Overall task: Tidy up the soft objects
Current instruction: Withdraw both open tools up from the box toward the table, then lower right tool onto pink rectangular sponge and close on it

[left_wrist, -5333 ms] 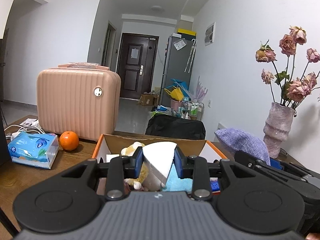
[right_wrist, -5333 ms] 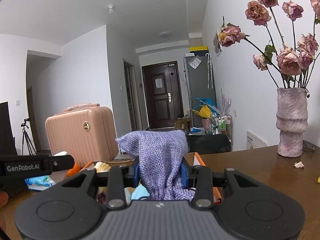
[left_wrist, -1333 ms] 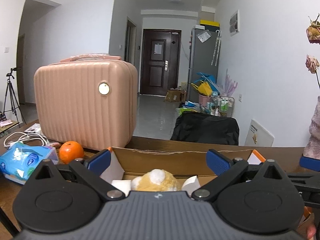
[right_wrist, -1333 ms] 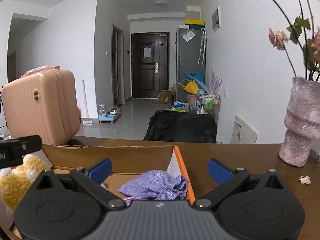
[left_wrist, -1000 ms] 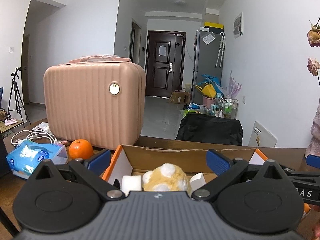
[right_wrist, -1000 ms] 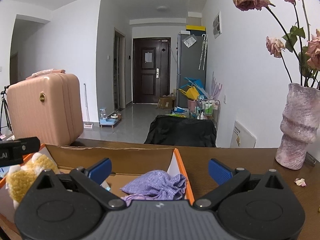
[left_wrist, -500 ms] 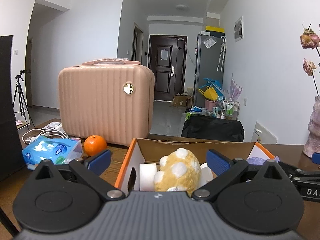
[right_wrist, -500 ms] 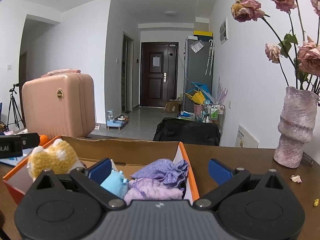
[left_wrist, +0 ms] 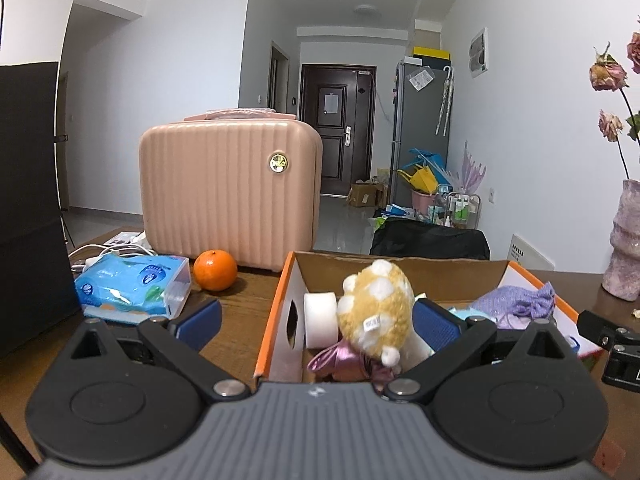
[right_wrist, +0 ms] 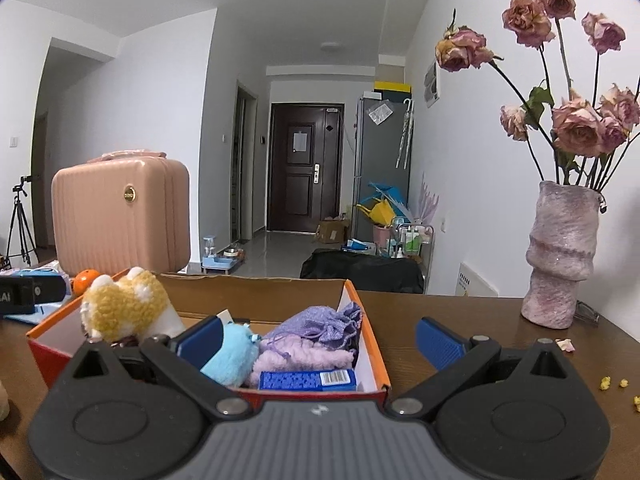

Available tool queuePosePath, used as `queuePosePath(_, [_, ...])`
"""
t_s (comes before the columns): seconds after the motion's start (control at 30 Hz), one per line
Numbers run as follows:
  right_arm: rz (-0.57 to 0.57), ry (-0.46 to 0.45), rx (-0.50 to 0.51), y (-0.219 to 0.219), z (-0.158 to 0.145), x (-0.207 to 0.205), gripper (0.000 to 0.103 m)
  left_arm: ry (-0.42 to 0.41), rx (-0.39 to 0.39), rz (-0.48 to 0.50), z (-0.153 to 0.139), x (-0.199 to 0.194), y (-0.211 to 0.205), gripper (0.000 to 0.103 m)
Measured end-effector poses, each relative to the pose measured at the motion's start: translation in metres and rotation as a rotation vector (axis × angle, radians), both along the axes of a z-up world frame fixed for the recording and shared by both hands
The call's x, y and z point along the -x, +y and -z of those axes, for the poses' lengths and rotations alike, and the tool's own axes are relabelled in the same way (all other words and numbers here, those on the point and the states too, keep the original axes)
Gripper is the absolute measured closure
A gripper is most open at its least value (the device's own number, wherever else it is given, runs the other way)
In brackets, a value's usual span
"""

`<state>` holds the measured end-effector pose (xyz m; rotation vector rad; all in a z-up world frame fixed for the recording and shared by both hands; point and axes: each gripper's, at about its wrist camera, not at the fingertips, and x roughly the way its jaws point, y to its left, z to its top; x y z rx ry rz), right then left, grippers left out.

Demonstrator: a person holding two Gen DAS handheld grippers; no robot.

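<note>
Over the box (right_wrist: 362,330), both grippers (left_wrist: 316,322) (right_wrist: 320,340) hung with fingers wide, empty; best backed straight out toward 6 o'clock, sparing the plush (left_wrist: 374,306).

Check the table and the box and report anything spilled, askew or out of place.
Small yellow crumbs and a fallen petal lie scattered on the table near the vase. In the box, the yellow plush toy leans tilted.
</note>
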<state>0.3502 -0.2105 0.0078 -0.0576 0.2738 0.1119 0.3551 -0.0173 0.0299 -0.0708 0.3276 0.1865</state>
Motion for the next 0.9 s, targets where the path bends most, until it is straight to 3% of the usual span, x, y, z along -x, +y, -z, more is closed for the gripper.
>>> queuePosePath(0.9, [-0.053,0.041,0.047,0.002,0.008,0.093,0.0,0.003,-0.011,0.071,0.007,0.082,0.006,0.0])
